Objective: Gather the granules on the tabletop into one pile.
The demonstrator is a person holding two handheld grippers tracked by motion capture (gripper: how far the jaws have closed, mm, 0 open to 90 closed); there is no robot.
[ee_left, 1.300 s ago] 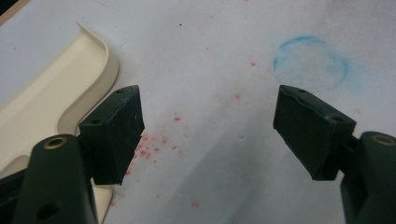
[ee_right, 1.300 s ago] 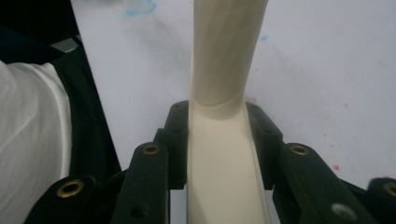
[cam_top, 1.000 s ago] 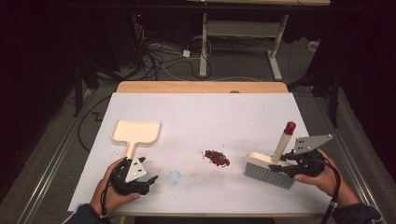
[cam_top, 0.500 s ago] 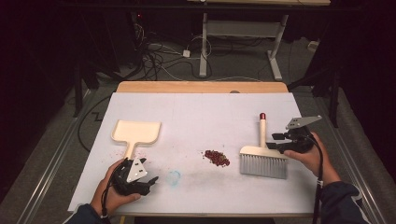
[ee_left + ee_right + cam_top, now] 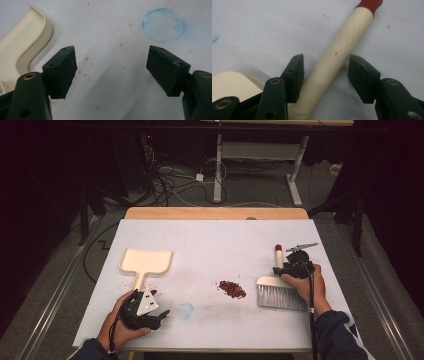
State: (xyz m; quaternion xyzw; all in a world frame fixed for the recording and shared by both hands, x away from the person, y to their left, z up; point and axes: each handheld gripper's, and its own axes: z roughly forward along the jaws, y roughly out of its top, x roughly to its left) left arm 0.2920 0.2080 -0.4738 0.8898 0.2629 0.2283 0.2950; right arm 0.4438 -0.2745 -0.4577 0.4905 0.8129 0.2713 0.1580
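Black jaws of our right tongs (image 5: 324, 77) stand apart on either side of the cream handle of the brush (image 5: 337, 57), with a gap showing at the right jaw; whether the left jaw touches the handle we cannot tell. The handle runs up between them to a red tip at the top of the right gripper view. In the high view the right tongs (image 5: 296, 265) sit over that handle near the right edge of the tabletop (image 5: 215, 240), and our right hand (image 5: 306, 285) rests beside the brush (image 5: 280, 290), whose grey bristle head lies flat toward us.

Our left tongs (image 5: 111, 70) are also parted, with nothing between the jaws but white surface flecked with small red specks. Just beyond the right jaw is a faint blue ring mark (image 5: 163, 25), and to the left curves the raised rim of the cream dustpan (image 5: 25, 47).

In the high view our left hand (image 5: 122, 322) holds the left tongs (image 5: 150, 317) low at the near left. The dustpan (image 5: 145, 262) lies flat just beyond them, handle toward us. Between the two sides, a small heap of red grains (image 5: 232, 288) sits on the tabletop, nearer the brush than the dustpan.
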